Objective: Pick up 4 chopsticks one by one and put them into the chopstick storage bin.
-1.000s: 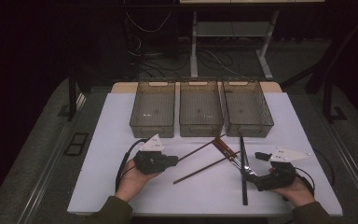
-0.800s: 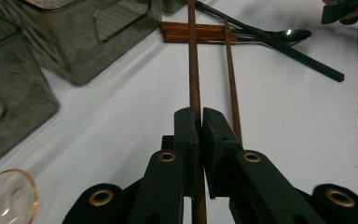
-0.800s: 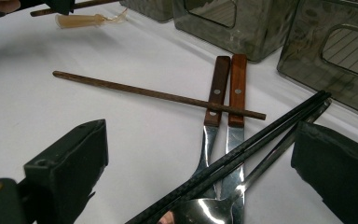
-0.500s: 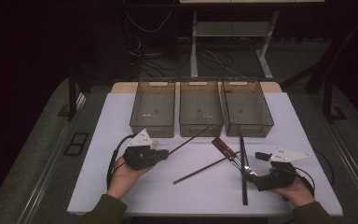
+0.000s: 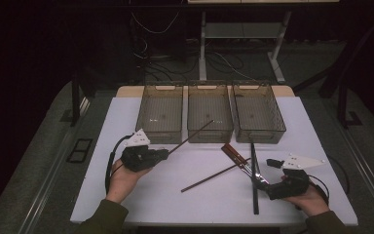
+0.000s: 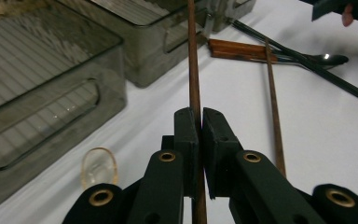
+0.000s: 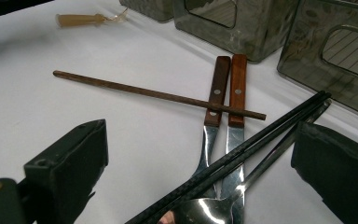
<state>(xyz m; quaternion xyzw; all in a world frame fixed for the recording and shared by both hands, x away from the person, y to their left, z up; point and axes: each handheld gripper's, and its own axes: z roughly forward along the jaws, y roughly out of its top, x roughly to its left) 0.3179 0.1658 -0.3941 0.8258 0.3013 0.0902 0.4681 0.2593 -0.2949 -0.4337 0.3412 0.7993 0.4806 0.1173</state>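
Both grippers are black: the left gripper (image 5: 163, 152) and right gripper (image 5: 258, 181) each carry a pale three-cornered plate and a trailing black cable. Brass-ringed screw holes mark the jaws. The sleeves look olive green, though the light is dim

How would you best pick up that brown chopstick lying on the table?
Grip the brown chopstick along its bare left stretch, coming from above with jaws across it. Its other end rests on the wooden handles, and the black chopsticks crowd that side.
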